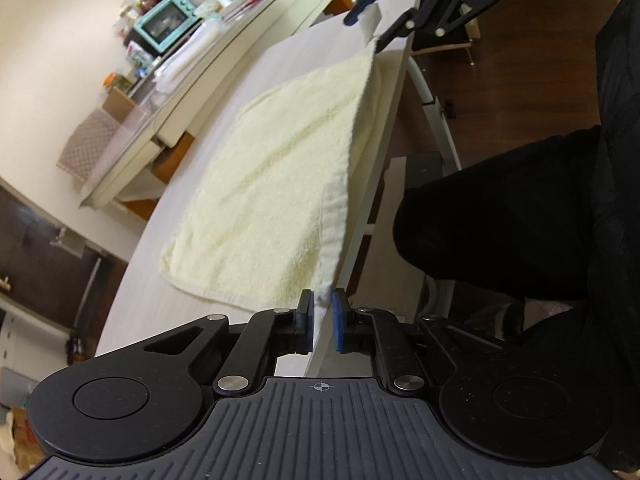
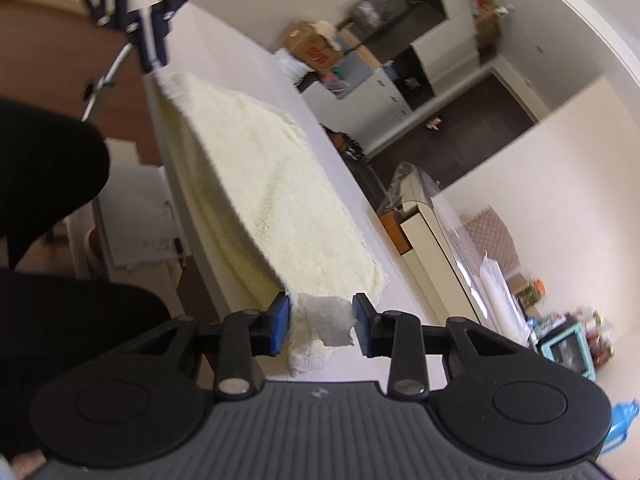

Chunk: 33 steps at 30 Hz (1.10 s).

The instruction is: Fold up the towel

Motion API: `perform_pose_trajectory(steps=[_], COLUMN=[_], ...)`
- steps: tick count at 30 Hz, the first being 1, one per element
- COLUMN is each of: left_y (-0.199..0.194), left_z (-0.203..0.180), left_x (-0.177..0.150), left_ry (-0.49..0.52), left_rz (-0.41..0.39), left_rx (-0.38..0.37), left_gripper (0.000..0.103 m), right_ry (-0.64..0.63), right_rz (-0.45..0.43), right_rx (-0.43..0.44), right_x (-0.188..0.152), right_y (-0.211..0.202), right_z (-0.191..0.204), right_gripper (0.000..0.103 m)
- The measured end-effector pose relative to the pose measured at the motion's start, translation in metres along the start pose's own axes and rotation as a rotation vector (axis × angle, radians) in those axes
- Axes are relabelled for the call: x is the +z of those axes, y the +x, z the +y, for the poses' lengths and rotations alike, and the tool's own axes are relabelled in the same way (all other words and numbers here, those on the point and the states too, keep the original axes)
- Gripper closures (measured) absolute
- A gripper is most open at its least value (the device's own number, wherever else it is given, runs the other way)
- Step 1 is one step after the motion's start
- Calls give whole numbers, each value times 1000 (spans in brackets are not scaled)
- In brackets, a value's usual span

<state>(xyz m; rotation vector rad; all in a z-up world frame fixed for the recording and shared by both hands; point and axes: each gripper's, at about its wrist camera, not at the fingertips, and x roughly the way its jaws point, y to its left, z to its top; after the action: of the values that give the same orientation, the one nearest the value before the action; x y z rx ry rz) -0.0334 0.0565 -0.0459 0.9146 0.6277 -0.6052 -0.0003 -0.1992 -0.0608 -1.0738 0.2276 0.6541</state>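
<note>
Left claw (image 1: 320,312) of mine is squeezed almost shut, pinching one near corner of the yellow towel (image 1: 276,184). My right claw (image 2: 320,322) is partly open around the other near corner. Most of the towel lies flat on the white table (image 1: 168,304).

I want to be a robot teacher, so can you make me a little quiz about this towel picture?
1. True or false: the left gripper is empty.
2. The right gripper has its jaws: A, apart around a towel corner; B, shut on nothing?
3. What colour is the oven?
Key: 1 false, it pinches a towel corner; 2 A; 3 teal.
</note>
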Motion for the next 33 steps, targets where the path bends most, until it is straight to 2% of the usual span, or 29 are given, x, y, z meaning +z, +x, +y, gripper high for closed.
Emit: perform_pose_trajectory(steps=[4, 9, 11, 15, 21, 25, 33], left_y=[3, -1, -1, -1, -3, -6, -9], left_z=[-1, 2, 2, -1, -6, -6, -9], left_x=[1, 8, 8, 6, 4, 3, -3], left_ry=[-9, -27, -29, -26, -22, -25, -48], left_rz=[-6, -45, -51, -39, -28, -30, -51], left_rx=[5, 8, 6, -1, -1, -1, 7], left_gripper=[93, 93, 93, 93, 93, 94, 96], right_ry=[-44, -39, -47, -52, -101, -173, -414], right_rz=[23, 31, 38, 45, 43, 35, -6], right_rx=[20, 25, 36, 61, 56, 51, 62], right_x=[-5, -6, -6, -7, -2, 6, 40], right_y=[-3, -5, -4, -5, -9, -12, -3], right_z=[4, 9, 11, 14, 9, 3, -32], right_gripper=[67, 80, 96, 97, 97, 97, 97])
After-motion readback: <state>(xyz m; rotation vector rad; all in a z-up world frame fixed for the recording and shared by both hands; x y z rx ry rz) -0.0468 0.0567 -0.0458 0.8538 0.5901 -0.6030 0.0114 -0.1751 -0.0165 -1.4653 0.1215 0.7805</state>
